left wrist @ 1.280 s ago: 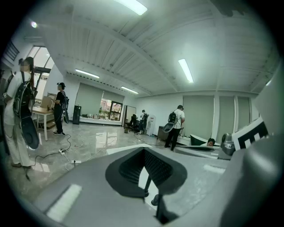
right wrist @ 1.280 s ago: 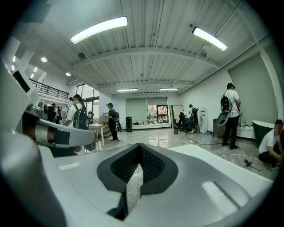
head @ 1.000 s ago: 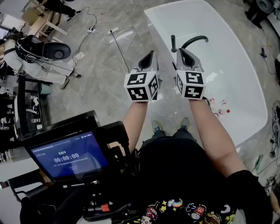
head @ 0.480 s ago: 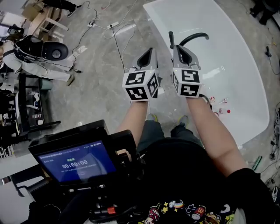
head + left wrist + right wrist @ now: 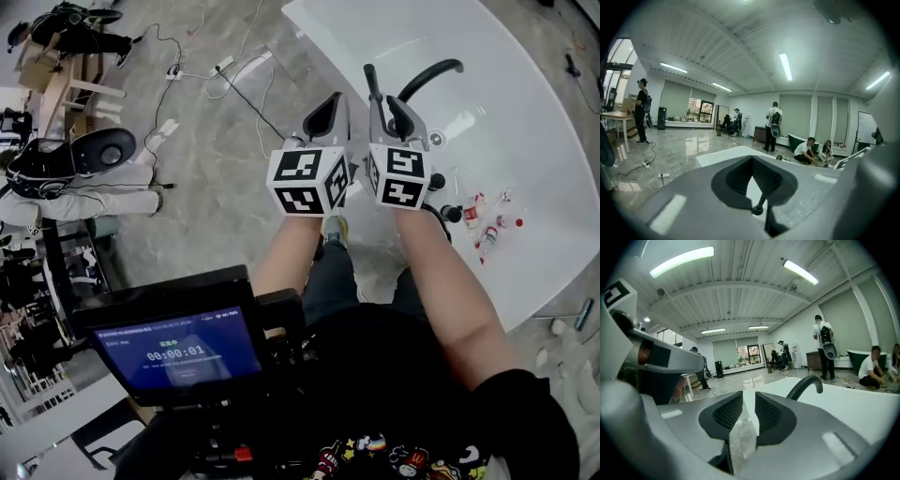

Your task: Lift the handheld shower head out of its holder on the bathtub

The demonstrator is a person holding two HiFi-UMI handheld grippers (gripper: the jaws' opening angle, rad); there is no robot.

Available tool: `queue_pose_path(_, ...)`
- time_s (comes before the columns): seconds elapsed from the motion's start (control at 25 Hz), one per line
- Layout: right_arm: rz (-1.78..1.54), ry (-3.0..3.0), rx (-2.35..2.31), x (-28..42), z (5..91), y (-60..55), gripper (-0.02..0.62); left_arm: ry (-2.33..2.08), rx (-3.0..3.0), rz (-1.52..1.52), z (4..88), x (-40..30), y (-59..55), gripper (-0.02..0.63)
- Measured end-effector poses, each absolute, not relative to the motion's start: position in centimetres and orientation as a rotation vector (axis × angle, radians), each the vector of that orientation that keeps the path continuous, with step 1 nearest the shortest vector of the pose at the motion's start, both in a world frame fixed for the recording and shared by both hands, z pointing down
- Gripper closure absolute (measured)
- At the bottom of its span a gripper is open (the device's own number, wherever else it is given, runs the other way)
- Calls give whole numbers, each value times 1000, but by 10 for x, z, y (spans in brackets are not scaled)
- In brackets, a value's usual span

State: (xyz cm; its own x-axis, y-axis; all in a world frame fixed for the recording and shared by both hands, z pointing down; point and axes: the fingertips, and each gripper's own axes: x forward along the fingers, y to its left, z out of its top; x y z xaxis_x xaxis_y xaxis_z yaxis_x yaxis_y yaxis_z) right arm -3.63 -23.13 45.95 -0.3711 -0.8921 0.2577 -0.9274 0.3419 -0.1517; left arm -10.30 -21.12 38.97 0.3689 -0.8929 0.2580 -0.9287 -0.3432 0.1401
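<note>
A white bathtub (image 5: pixel 525 159) fills the upper right of the head view. On its near rim stand a thin black upright handheld shower head (image 5: pixel 368 82) and a curved black faucet spout (image 5: pixel 431 73). My right gripper (image 5: pixel 396 108) hovers just in front of the shower head, its jaws a narrow gap apart and holding nothing. To its left my left gripper (image 5: pixel 328 101) is over the floor, jaws closed to a point and empty. In the right gripper view the spout (image 5: pixel 806 383) rises just right of the gripper (image 5: pixel 749 394). The left gripper (image 5: pixel 752 159) points at the tub's rim (image 5: pixel 722 157).
Small bottles (image 5: pixel 480 223) lie inside the tub beside a drain (image 5: pixel 433 139). Cables and a power strip (image 5: pixel 225 66) trail over the grey floor. A screen rig (image 5: pixel 178 347) sits at my chest. A chair (image 5: pixel 103 150) stands at left. Several people (image 5: pixel 776 124) are far across the room.
Both grippers have moved forward, nearer the shower head and spout, and the head view has swung so the tub sits closer. Neither gripper has taken hold of anything.
</note>
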Motion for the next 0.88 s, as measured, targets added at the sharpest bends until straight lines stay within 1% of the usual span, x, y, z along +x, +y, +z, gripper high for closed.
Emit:
queue_pose_path(0.24, 460, -2341, 1846, -54, 527, -269, 506, -1535, 2453, 183, 437, -125, -255, 605)
queue_pose_path(0.48, 451, -2221, 1964, -62, 597, -298, 489, -1482, 2458, 172, 497, -147, -282, 605)
queue_pose_path(0.72, 481, -2071, 2105, -51, 653, -331, 438, -1414, 2482, 180, 547, -151, -296, 606)
queue_pose_path(0.88, 472, -2042, 2117, -51, 662, -351, 398, -1391, 2482, 175, 560, -156, -297, 606)
